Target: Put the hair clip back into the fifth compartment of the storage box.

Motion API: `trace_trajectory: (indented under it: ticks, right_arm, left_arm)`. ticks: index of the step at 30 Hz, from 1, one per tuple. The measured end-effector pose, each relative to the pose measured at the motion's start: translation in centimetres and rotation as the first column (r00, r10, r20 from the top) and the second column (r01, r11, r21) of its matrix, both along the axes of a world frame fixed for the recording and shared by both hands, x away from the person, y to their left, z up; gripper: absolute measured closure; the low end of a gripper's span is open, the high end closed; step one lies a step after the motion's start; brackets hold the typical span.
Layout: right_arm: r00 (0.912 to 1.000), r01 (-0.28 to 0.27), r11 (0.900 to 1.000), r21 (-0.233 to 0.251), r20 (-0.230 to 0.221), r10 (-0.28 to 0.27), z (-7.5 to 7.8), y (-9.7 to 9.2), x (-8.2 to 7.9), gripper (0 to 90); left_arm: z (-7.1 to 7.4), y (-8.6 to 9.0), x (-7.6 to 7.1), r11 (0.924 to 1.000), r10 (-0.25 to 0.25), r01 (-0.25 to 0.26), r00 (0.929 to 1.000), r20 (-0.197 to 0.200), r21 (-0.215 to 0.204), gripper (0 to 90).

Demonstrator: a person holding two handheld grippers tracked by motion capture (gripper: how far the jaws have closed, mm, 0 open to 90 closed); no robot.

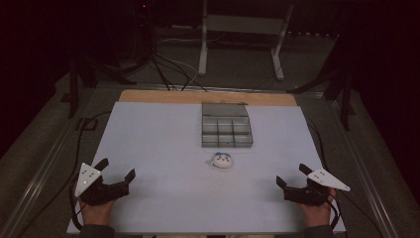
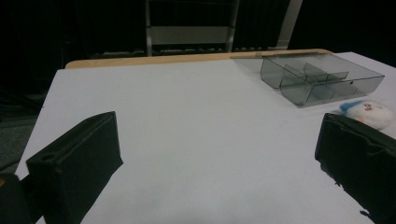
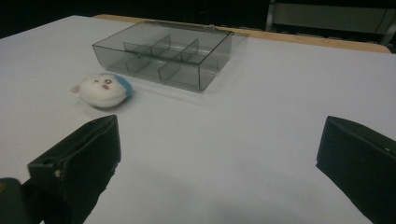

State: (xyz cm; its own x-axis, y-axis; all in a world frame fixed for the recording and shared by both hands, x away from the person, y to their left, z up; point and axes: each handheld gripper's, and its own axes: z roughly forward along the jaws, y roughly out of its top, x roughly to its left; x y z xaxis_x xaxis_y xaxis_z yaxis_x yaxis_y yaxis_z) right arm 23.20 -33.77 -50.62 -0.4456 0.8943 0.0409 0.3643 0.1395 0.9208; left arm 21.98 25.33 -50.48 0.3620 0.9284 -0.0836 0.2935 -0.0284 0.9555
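The small plush toy was seen lying just in front of the divided box, at about eleven o'clock from the wide-open right gripper and two o'clock from the equally wide left gripper, neither clearly nearer.

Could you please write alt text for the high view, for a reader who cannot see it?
A small white plush toy with a blue patch lies on a white table, just in front of an empty clear compartment box. At the near edge, a person's hands hold the left gripper and the right gripper, both open and apart from the toy.
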Motion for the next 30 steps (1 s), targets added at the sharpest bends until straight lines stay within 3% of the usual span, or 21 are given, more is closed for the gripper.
trace_trajectory:
  ticks: [7, 10, 30]
  right_arm:
    - [0.9999, 0.015, 0.9998, 0.016, -0.009, -0.014, 0.0, -0.3, 0.1, 0.0]
    - [0.9996, 0.025, 0.999, 0.036, -0.015, -0.024, 0.3, -0.2, 0.1, 0.0]
    - [0.9996, -0.007, 0.9999, 0.01, -0.029, 0.007, 2.7, 2.0, 1.8, 0.0]
  left_arm:
    - [0.1, 0.1, -0.1, 1.0, 0.009, -0.009, 1.0, 0.002, -0.002, 1.2]
    - [0.0, 0.0, -0.1, 0.9999, 0.007, -0.007, 1.0, 0.002, 0.015, 1.2]
    - [-0.1, 0.0, -0.3, 0.9997, 0.02, -0.02, 0.9998, -0.002, 0.013, 1.2]
